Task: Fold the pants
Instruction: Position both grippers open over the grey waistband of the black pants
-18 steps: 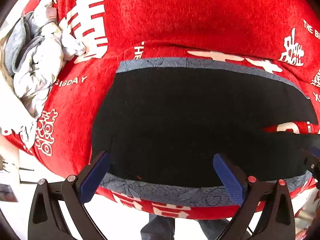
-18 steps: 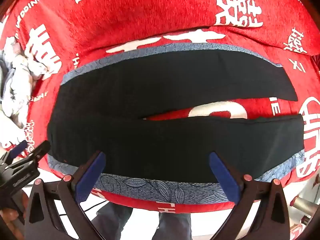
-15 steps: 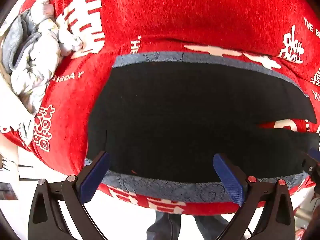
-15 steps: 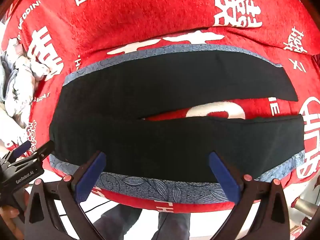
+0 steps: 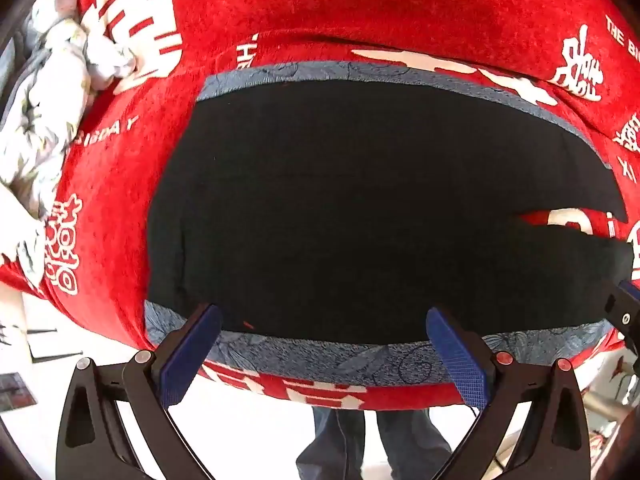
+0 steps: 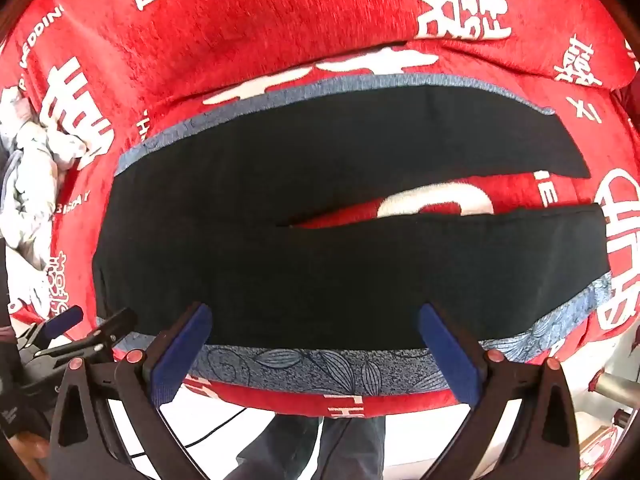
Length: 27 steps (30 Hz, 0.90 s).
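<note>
Black pants lie spread flat on a blue-grey patterned mat over a red cloth with white characters. The waist is at the left and both legs run to the right with a red gap between them. My left gripper hovers open above the waist end's near edge, nothing between its blue pads. My right gripper hovers open over the near leg's front edge, also holding nothing. In the right wrist view the left gripper shows at the lower left.
A crumpled pale floral garment lies at the table's left end. The table's front edge is just below the grippers, with a person's jeans-clad legs and white floor beyond. A metal bar pokes in at lower right.
Both grippers have sunk closer to the pants, which now fill more of each view. The jaws stay wide apart.
</note>
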Tool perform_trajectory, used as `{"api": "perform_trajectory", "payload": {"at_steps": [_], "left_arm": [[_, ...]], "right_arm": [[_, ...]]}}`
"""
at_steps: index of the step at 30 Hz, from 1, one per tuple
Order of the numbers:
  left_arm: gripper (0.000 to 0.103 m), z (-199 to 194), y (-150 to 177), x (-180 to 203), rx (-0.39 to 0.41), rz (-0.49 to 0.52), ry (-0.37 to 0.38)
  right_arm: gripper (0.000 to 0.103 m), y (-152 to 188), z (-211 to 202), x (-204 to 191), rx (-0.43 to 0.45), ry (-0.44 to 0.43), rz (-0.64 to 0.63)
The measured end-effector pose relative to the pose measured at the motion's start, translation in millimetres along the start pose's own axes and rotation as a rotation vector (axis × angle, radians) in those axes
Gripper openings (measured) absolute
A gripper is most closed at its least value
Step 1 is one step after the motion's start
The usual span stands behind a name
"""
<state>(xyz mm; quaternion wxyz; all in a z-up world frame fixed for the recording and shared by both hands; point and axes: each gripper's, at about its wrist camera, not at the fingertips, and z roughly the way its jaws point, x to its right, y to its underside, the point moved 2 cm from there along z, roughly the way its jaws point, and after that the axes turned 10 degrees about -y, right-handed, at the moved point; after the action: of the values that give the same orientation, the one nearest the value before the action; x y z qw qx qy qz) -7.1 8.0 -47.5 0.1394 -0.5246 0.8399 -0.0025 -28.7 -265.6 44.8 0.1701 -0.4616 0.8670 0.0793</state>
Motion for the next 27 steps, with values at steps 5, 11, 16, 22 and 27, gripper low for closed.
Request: {"api": "perform_trajectory", "payload": {"at_steps": [5,11,16,22,27], "left_arm": [[0.103,4,-10,4,-0.003,0.014,-0.025],[0.103,9,-12,0,-0.013,0.012,-0.018],[0.103,11,-12,-1,-0.02,0.01,-0.036],[0.103,12,-11,-3,-0.034,-0.007,-0.043],[0.103,13,-11,-3,-0.04,-0.01,-0.049]], "right_arm": [[0.103,-4,0,-7,0.001,0.024,0.008],[0.103,-4,2,-13,-0.01,0.035,0.02],[0.103,-6,5,-18,-0.014,0.038,0.01],[0.103,-7,8,-22,-0.019,0.039,-0.001],[0.103,-7,10,-23,-0.025,0.048,-0.011]]}}
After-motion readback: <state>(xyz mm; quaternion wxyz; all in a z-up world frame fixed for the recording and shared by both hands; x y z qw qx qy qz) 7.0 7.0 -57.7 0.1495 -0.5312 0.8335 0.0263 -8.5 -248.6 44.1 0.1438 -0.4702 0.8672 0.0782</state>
